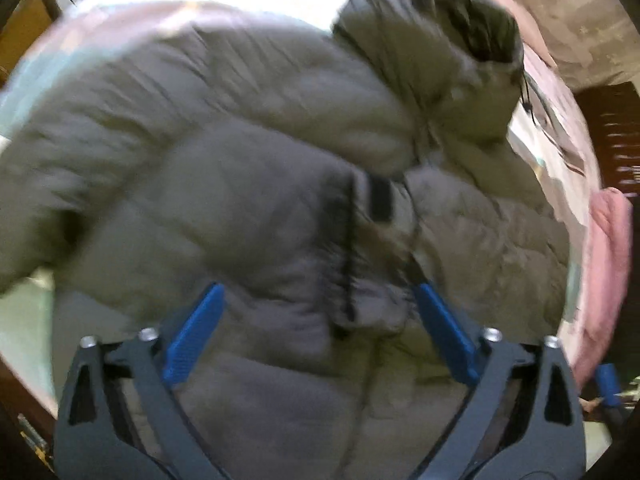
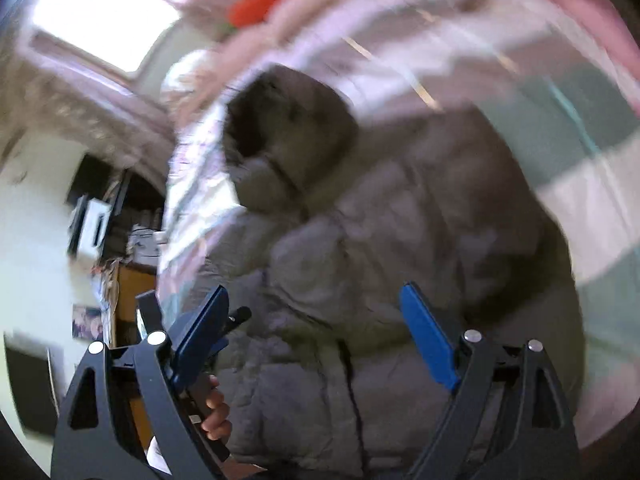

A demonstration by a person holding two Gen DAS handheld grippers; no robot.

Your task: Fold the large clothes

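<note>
While the grey puffer jacket (image 1: pixel 248 184) lies spread across the bed (image 2: pixel 580 216), hood (image 1: pixel 440 40) toward its far edge, left tool (image 1: pixel 320 312) and right tool (image 2: pixel 314 312) hover wide open, holding nothing; folding seems scarcely begun.

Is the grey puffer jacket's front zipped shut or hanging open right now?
Cannot tell for certain. The grey quilted hooded puffer jacket lies spread on the bed, its front edges meeting along the dark zipper line, but blur hides the teeth.
</note>
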